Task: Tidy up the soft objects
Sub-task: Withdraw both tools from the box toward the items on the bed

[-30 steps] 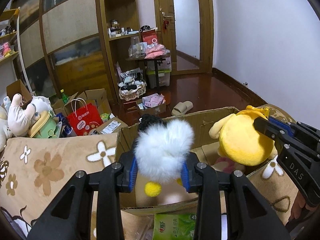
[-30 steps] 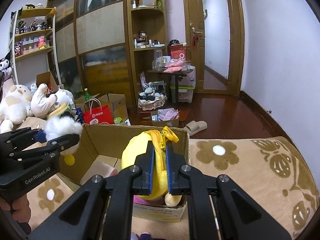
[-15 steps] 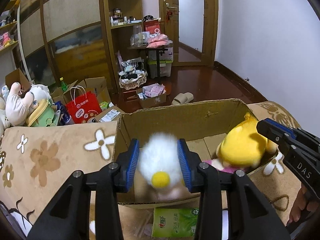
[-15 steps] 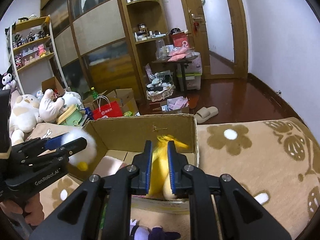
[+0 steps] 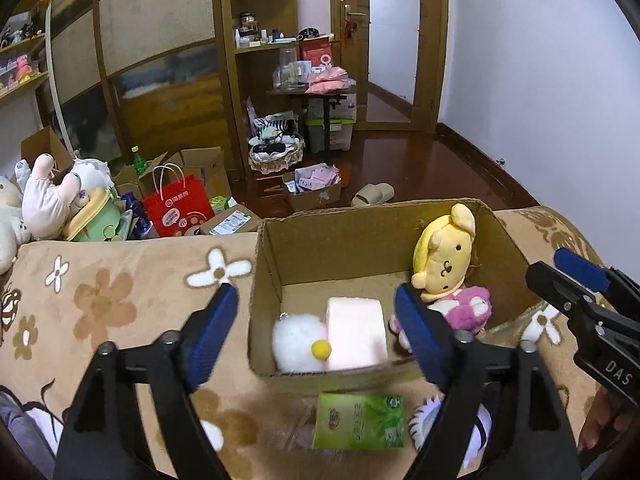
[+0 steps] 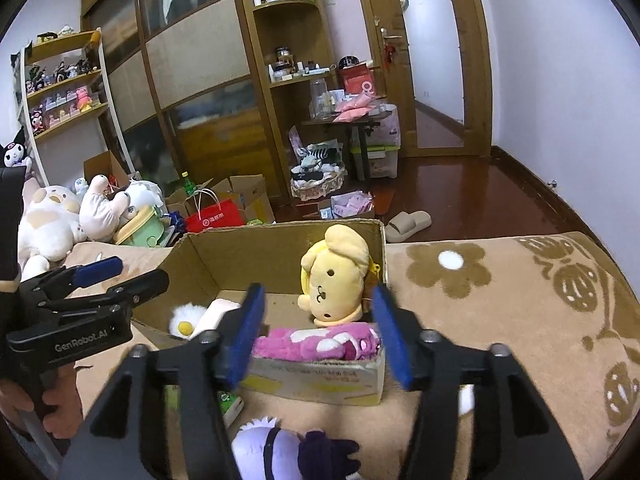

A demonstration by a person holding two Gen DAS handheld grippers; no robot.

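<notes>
Nearest the left wrist camera, at 6 o'clock, a green packet [image 5: 358,420] lies on the flowered blanket [image 5: 100,300] just in front of the cardboard box [image 5: 332,240]. The left gripper [image 5: 316,322] hangs over the box's near edge with its jaws spreading apart and nothing between the blue pads. Just beyond, at the box's near-left corner, the white fluffy toy [image 5: 298,344] with a yellow pompom lies on the floor of the box, touching a pale pink block [image 5: 356,330] on its right. Toward 2 o'clock the yellow dog plush [image 5: 444,256] leans against the far-right wall of the box, above a pink plush [image 5: 468,310]. In the right wrist view, a purple and white plush [image 6: 280,452] lies on the blanket at 6 o'clock, outside the box. The right gripper [image 6: 318,334] is also widening, its pads clear of everything, the pink plush and yellow dog plush showing between them inside the box. Farther off, at 10 o'clock, a red paper bag [image 6: 214,218] and a heap of stuffed animals [image 6: 52,220] stand on the floor, and a slipper [image 6: 408,224] lies at 1 o'clock.
</notes>
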